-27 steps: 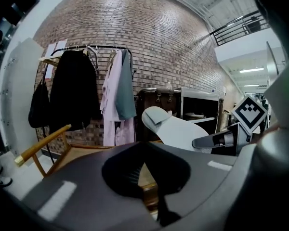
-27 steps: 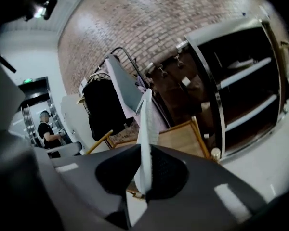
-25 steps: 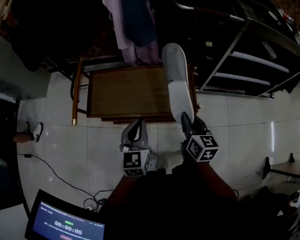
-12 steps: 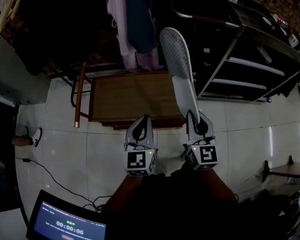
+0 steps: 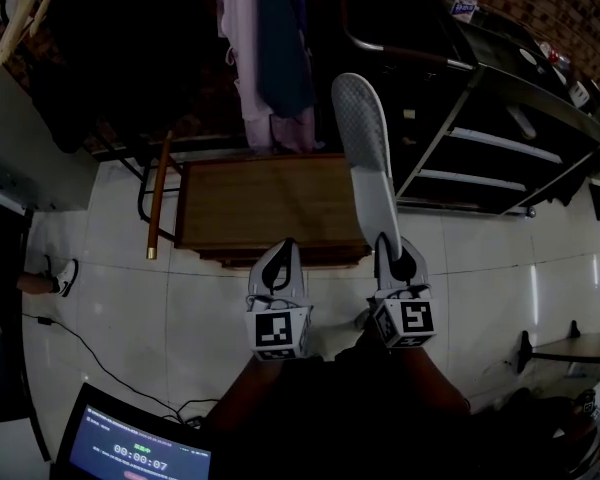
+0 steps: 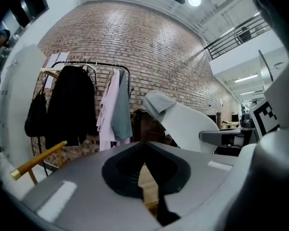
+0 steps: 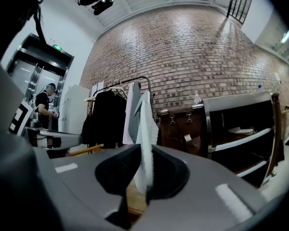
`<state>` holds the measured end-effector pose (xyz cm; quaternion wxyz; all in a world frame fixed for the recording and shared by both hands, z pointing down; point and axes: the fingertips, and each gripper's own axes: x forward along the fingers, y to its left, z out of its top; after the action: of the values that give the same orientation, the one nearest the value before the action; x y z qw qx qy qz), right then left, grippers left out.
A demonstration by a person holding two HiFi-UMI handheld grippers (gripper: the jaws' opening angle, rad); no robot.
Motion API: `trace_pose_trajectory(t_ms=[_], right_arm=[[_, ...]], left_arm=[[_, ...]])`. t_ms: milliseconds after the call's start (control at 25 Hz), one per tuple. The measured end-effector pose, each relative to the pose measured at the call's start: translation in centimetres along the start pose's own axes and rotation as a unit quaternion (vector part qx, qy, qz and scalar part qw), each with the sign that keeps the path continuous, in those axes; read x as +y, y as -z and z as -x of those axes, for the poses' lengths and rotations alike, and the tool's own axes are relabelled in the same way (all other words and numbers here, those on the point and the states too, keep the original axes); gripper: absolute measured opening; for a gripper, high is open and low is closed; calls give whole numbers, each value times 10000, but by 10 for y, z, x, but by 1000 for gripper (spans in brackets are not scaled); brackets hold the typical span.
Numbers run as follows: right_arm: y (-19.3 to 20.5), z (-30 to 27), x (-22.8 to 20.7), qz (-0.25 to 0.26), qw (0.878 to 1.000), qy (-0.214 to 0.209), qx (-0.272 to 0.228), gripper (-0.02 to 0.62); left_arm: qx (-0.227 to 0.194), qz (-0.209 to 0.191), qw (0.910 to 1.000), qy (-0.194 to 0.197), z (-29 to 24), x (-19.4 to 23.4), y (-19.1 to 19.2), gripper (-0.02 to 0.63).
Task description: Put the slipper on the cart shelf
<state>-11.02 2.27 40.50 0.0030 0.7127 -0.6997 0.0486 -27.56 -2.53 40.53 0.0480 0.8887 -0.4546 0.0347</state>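
Our right tool (image 5: 388,253) pinches one end of the slipper (image 5: 363,153), a long white oval with a finely dimpled sole that juts straight ahead of the tool, edge-on between its jaws. Our left tool (image 5: 283,253), just beside it, is pressed together on nothing. The black metal cart (image 5: 500,133), with flat slanting shelves, stands beyond the right tool, to its right.

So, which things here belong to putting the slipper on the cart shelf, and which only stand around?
For the job:
- slipper
- right gripper, shut on the slipper
- cart shelves

Only around:
- left gripper, holding nothing
- wooden table
- hanging clothes
- bottle
- laptop screen
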Motion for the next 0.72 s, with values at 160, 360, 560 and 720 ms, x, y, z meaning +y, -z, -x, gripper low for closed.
trace_pose_trajectory(t_ms=[160, 360, 560, 720], right_arm=[[3, 6, -14, -115, 9998, 148, 106, 44], [1, 15, -36, -70, 9993, 351, 117, 44], [9, 24, -69, 9, 9984, 531, 211, 44], [14, 24, -109, 32, 9971, 674, 348, 44]], left_arm=[[73, -47, 10000, 12, -2, -7, 1, 15], [40, -69, 9997, 246, -12, -29, -6, 15], [140, -122, 9987, 474, -33, -58, 1, 15], [239, -147, 9979, 576, -59, -88, 5, 15]])
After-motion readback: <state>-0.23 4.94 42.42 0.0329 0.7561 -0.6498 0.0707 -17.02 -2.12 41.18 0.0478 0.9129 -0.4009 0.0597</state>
